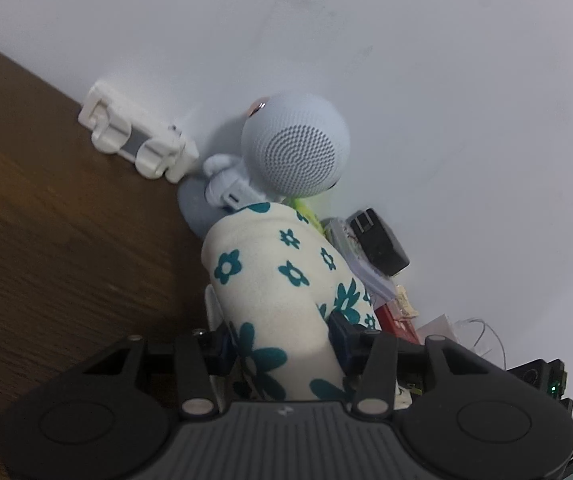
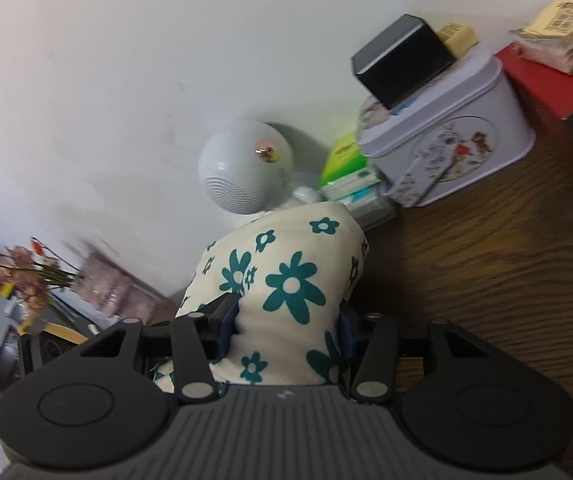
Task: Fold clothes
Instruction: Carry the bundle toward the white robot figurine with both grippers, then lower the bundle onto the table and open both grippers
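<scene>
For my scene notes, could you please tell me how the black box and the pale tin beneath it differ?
The black box is dark, plain and sharp-edged; the pale tin is light lavender, rounded at its corners and printed with a picture. The black box is the smaller one and sits tilted on the lid, while the pale tin rests on the wooden table. Both stand by the white wall.

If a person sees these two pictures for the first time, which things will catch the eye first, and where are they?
First comes the cream cloth with teal flowers, bunched between the fingers of the left gripper and of the right gripper at the bottom middle of each view. Just behind it, against the white wall, stands a round pale-blue speaker. In the right wrist view, a black box sits on a white tin at the upper right.
</scene>
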Demonstrator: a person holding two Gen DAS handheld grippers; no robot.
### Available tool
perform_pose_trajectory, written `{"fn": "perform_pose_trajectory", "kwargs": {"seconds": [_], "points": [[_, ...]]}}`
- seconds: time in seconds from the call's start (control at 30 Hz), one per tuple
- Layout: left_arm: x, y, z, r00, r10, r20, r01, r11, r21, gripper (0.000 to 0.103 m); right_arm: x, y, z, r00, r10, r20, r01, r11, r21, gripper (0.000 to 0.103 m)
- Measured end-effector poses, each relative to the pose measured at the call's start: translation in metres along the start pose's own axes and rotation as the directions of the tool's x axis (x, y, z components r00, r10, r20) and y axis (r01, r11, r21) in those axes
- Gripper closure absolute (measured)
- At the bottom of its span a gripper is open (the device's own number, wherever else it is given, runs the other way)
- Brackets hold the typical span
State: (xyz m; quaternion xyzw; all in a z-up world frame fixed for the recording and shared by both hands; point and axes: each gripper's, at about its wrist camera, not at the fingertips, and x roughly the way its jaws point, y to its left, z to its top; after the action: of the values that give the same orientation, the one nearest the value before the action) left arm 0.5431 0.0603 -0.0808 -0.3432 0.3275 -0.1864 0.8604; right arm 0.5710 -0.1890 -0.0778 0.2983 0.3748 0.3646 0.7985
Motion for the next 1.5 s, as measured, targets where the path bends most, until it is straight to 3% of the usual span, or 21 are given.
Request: {"fn": "perform_pose_trajectory", "kwargs": {"seconds": [0.13, 0.27, 0.37, 0.47, 0.57, 0.63, 0.67, 0.7, 0.8, 0.9, 1.23, 1.33, 1.4, 1.5], "points": [[-0.001, 0.003, 0.000, 1.000, 0.009, 0.004, -0.009, 1.000, -0.001, 0.050, 0.001, 0.004, -0.002, 1.000, -0.030, 0.007, 0.030, 0.998, -0.047, 0.052], [-0.016, -0.008, 0.003, 0.998, 0.065, 0.024, -0.066, 0.996, 0.061, 0.023, -0.006, 0.006, -0.002, 1.000, -0.022, 0.020, 0.023, 0.999, -0.047, 0.039], [-0.034, -0.023, 0.006, 0.988, 0.135, 0.070, -0.144, 0.978, 0.152, 0.021, -0.019, 0.012, 0.001, 0.998, -0.039, 0.054, 0.043, 0.996, -0.073, 0.037], [-0.053, -0.041, 0.002, 0.966, 0.200, 0.163, -0.235, 0.941, 0.242, 0.019, -0.040, 0.025, 0.003, 0.990, -0.048, 0.129, 0.065, 0.990, -0.127, 0.037], [-0.067, -0.058, -0.010, 0.942, 0.191, 0.277, -0.275, 0.910, 0.309, 0.025, -0.058, 0.041, 0.001, 0.978, -0.053, 0.203, 0.097, 0.971, -0.217, 0.044], [-0.069, -0.071, -0.018, 0.938, 0.184, 0.293, -0.286, 0.888, 0.359, 0.051, -0.059, 0.055, -0.003, 0.975, -0.063, 0.213, 0.127, 0.945, -0.302, 0.062], [-0.068, -0.079, -0.021, 0.939, 0.188, 0.289, -0.294, 0.873, 0.389, 0.069, -0.056, 0.060, -0.005, 0.977, -0.070, 0.200, 0.135, 0.933, -0.333, 0.064], [-0.066, -0.085, -0.025, 0.939, 0.197, 0.281, -0.305, 0.854, 0.422, 0.073, -0.051, 0.064, -0.007, 0.980, -0.080, 0.181, 0.142, 0.923, -0.357, 0.065], [-0.057, -0.096, -0.035, 0.946, 0.230, 0.228, -0.315, 0.816, 0.485, 0.073, -0.037, 0.071, -0.015, 0.981, -0.145, 0.131, 0.187, 0.887, -0.422, 0.065], [-0.044, -0.094, -0.042, 0.942, 0.267, 0.201, -0.334, 0.788, 0.518, 0.073, -0.027, 0.070, -0.019, 0.974, -0.194, 0.120, 0.227, 0.860, -0.457, 0.065], [-0.040, -0.087, -0.044, 0.945, 0.270, 0.183, -0.326, 0.791, 0.517, 0.073, -0.019, 0.072, -0.023, 0.970, -0.212, 0.116, 0.242, 0.832, -0.499, 0.065], [-0.049, -0.089, -0.046, 0.939, 0.271, 0.211, -0.342, 0.791, 0.507, 0.064, -0.025, 0.071, -0.024, 0.973, -0.188, 0.132, 0.229, 0.843, -0.486, 0.063], [-0.055, -0.090, -0.047, 0.933, 0.275, 0.233, -0.357, 0.791, 0.496, 0.040, -0.032, 0.072, -0.023, 0.974, -0.168, 0.153, 0.221, 0.852, -0.475, 0.060], [-0.065, -0.092, -0.049, 0.923, 0.281, 0.265, -0.379, 0.791, 0.481, 0.018, -0.041, 0.074, -0.023, 0.971, -0.156, 0.184, 0.226, 0.854, -0.469, 0.050]]}}
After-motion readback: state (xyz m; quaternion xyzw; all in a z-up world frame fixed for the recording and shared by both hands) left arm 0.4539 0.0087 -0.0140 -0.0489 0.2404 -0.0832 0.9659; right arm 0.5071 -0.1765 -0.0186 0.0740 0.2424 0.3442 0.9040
